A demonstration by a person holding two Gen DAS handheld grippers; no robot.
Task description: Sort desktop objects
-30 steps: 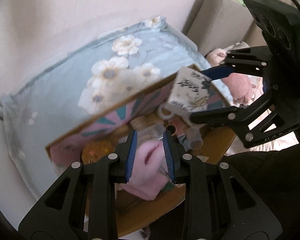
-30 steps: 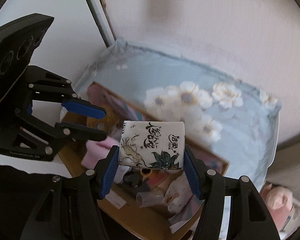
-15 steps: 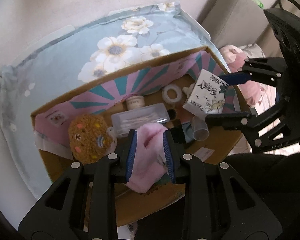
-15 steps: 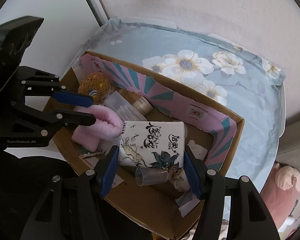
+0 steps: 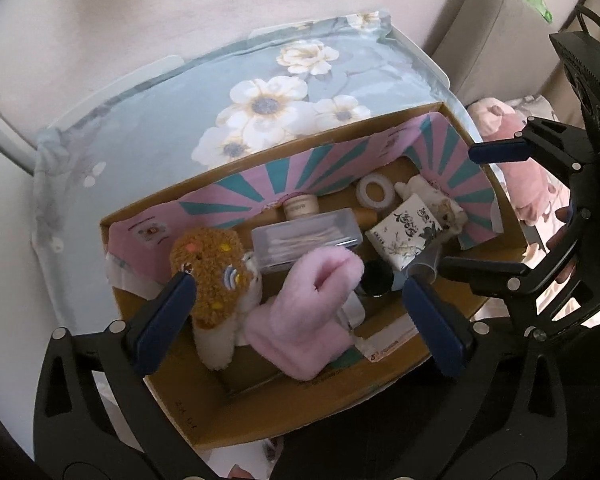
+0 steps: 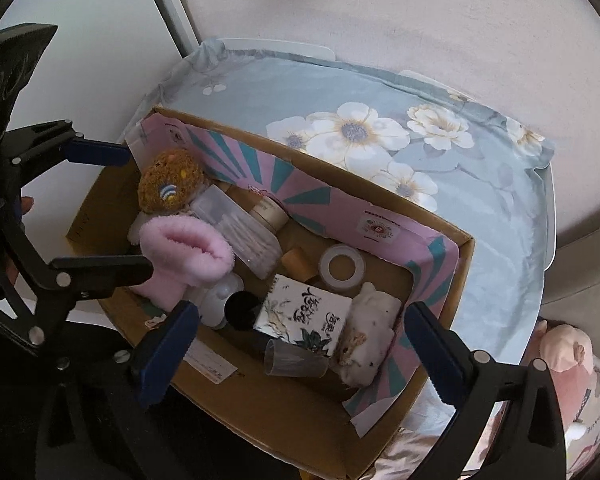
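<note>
An open cardboard box [image 5: 380, 380] with a pink and teal lining holds the sorted items. My left gripper [image 5: 300, 300] hangs over it, its jaws opening wide; the pink fluffy sock [image 5: 308, 308] lies loose in the box below the gap, untouched by the pads. My right gripper [image 6: 300, 320] is likewise opening above the printed tissue pack [image 6: 300, 316], which rests free on the box floor. A brown fuzzy sock [image 5: 212, 272], a clear swab case [image 5: 304, 240], a tape roll [image 5: 374, 192] and a clear cup [image 6: 296, 364] lie around them.
The box sits at the near edge of a table under a blue floral cloth [image 5: 180, 120]. A white plush [image 6: 368, 336] fills the box's right corner. A pink plush pig [image 5: 520, 184] lies beyond the table's right side, beside a grey sofa [image 5: 500, 40].
Both grippers went from shut to wide open. The pink sock left the left jaws and the tissue pack left the right jaws; both now lie in the box.
</note>
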